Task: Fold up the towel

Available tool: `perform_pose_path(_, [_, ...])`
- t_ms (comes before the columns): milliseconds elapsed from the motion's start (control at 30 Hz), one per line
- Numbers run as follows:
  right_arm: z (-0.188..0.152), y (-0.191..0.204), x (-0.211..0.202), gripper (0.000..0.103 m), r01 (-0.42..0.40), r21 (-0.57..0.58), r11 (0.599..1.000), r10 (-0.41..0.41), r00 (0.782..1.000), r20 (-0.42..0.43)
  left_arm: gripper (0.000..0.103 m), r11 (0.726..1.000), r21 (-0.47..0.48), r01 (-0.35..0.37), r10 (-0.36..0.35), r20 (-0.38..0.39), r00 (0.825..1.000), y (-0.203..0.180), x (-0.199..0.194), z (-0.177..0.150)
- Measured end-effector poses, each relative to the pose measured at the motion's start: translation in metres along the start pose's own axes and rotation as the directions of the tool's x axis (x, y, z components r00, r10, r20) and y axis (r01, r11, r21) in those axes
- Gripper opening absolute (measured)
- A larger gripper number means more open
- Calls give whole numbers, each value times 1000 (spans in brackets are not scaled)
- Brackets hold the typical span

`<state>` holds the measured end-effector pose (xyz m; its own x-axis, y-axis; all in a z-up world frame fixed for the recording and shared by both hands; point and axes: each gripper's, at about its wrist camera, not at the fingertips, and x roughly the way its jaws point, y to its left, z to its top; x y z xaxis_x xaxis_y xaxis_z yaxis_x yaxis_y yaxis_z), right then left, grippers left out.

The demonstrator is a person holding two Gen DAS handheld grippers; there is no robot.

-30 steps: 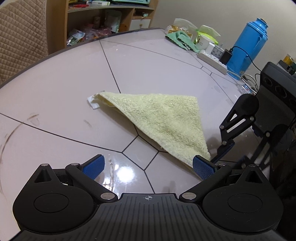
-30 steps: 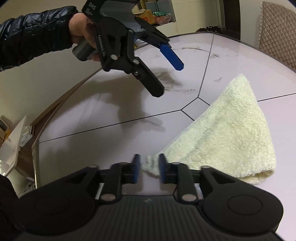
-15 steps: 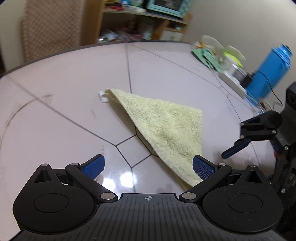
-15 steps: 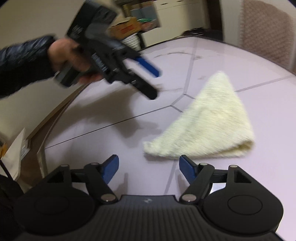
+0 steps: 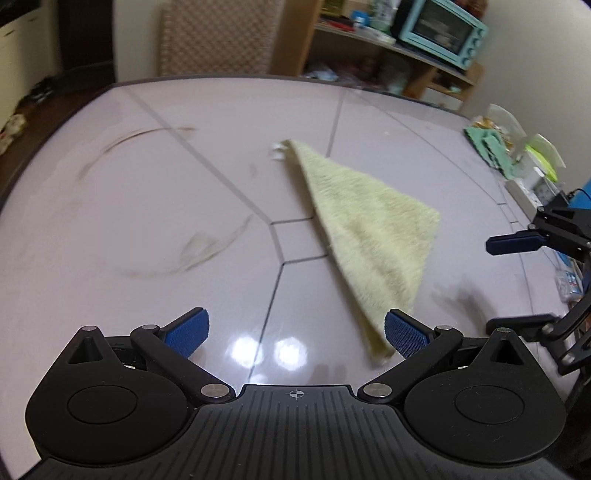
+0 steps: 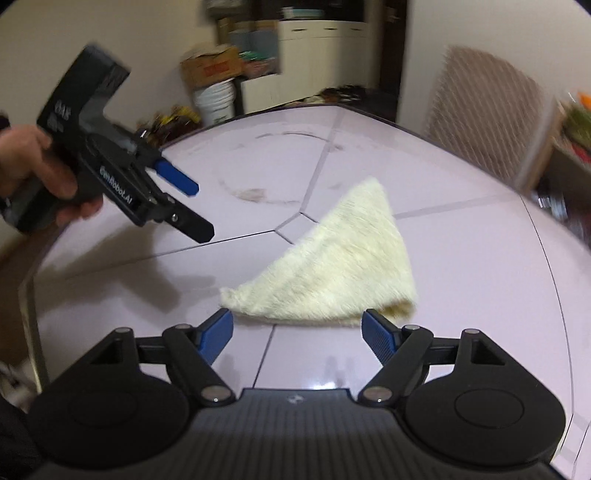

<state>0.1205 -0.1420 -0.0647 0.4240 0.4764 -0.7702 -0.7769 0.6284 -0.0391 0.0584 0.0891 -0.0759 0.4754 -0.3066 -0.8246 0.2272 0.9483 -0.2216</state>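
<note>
A pale yellow towel (image 5: 369, 229) lies flat on the pale table, folded into a triangle; it also shows in the right wrist view (image 6: 340, 266). My left gripper (image 5: 295, 332) is open and empty, above the table near the towel's nearest corner. My right gripper (image 6: 297, 332) is open and empty, just in front of the towel's long folded edge. The left gripper also shows in the right wrist view (image 6: 192, 210), held in a hand above the table. The right gripper's open fingers show in the left wrist view (image 5: 517, 284) to the right of the towel.
The round table (image 5: 184, 155) has dark seams and smudges. A power strip and green cloth (image 5: 491, 144) sit at its far right edge. A quilted chair (image 6: 487, 122) stands behind the table, with shelves and a toaster oven (image 5: 439, 33) beyond.
My right gripper has opened, let go of the towel corner and drawn back. The towel now lies flat. My left gripper has swung to the left and stays open.
</note>
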Motion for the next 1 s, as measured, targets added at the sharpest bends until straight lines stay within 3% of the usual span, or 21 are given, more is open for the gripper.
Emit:
perform_pose_path(67, [6, 19, 13, 72, 3, -85, 996, -4, 1000, -19, 103, 999, -22, -28, 27, -5, 1000, 6, -9, -10])
perform_pose_path(133, [12, 39, 27, 56, 7, -161, 987, -13, 999, -35, 103, 999, -43, -32, 32, -6, 999, 9, -14, -18])
perform_pose_path(267, [16, 63, 49, 46, 37, -250, 967, -53, 997, -59, 103, 996, -86, -25, 25, 5, 1000, 15, -21, -28])
perform_pose_path(333, [16, 66, 61, 26, 50, -271, 961, -78, 993, -94, 103, 994, -107, -19, 20, 12, 1000, 18, -23, -32])
perform_pose_path(367, [17, 65, 62, 23, 45, -268, 962, -73, 993, -95, 103, 994, -111, -18, 20, 14, 1000, 20, -24, -32])
perform_pose_path(400, [17, 64, 63, 10, 38, -263, 964, -65, 993, -95, 103, 993, -113, -19, 21, 17, 1000, 20, -25, -33])
perform_pose_path(533, [25, 41, 42, 7, 10, -143, 990, -17, 998, -53, 103, 994, -106, -12, 15, 27, 1000, 21, -25, -30])
perform_pose_path(600, [32, 8, 23, 7, -44, 45, 998, 44, 999, -14, 103, 995, -103, -5, 8, 27, 1000, 21, -23, -26])
perform_pose_path(633, [33, -14, 12, 7, -71, 150, 986, 70, 997, 11, 103, 995, -100, 1, 1, 26, 1000, 21, -21, -24])
perform_pose_path(733, [32, -53, -4, 7, -92, 298, 950, 73, 995, 71, 103, 996, -92, 9, -6, 24, 1000, 19, -14, -17])
perform_pose_path(833, [25, -102, -20, 7, -61, 417, 907, 13, 993, 116, 103, 997, -76, 20, -18, 23, 1000, 15, -7, -9])
perform_pose_path(900, [13, -142, -32, 7, 9, 488, 873, -82, 988, 127, 103, 998, -63, 27, -26, 19, 999, 10, -2, -4])
perform_pose_path(1000, [-15, -195, -43, 7, 138, 588, 797, -242, 965, 101, 103, 998, -51, 39, -38, 14, 999, 4, 5, 3])
